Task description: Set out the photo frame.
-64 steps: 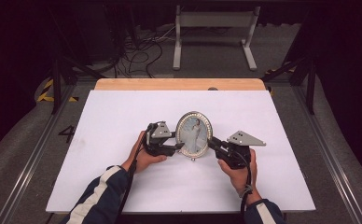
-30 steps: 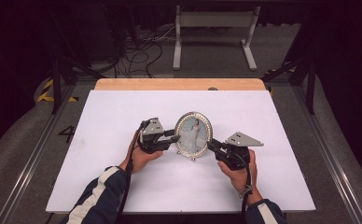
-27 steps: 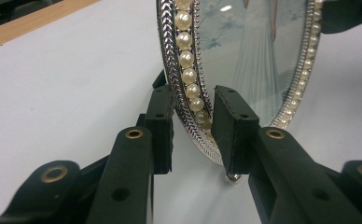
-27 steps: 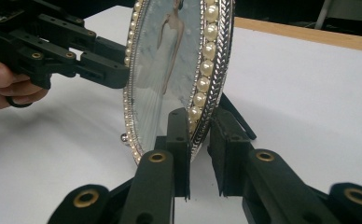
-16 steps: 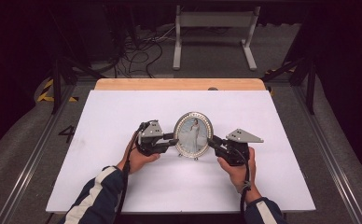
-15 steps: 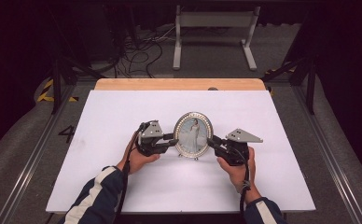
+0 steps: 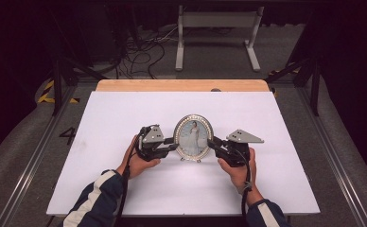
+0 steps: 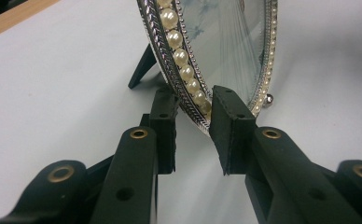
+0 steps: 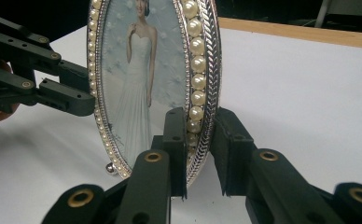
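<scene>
White-topped desk point(image 7: 125, 189) with a wooden far edge, dark room with floor cables behind, silver oval pearl-rimmed photo frame point(image 7: 193, 137) mid-desk, upright, long axis vertical, picture facing the person, left gripper point(image 7: 171, 143) and right gripper point(image 7: 213, 143) fingers narrowed onto its opposite rims.

The picture frame point(image 7: 193, 136) is standing upright near the middle of the desk point(image 7: 285, 118), facing the person's side, with its rear prop point(image 8: 142, 67) leaning back onto the desk behind it. The left gripper point(image 7: 172, 143) is sitting at the frame's left edge and the right gripper point(image 7: 213, 143) at its right edge, each straddling the rim, one jaw before it and one behind. Both hands are lying nearer the person than the frame.
</scene>
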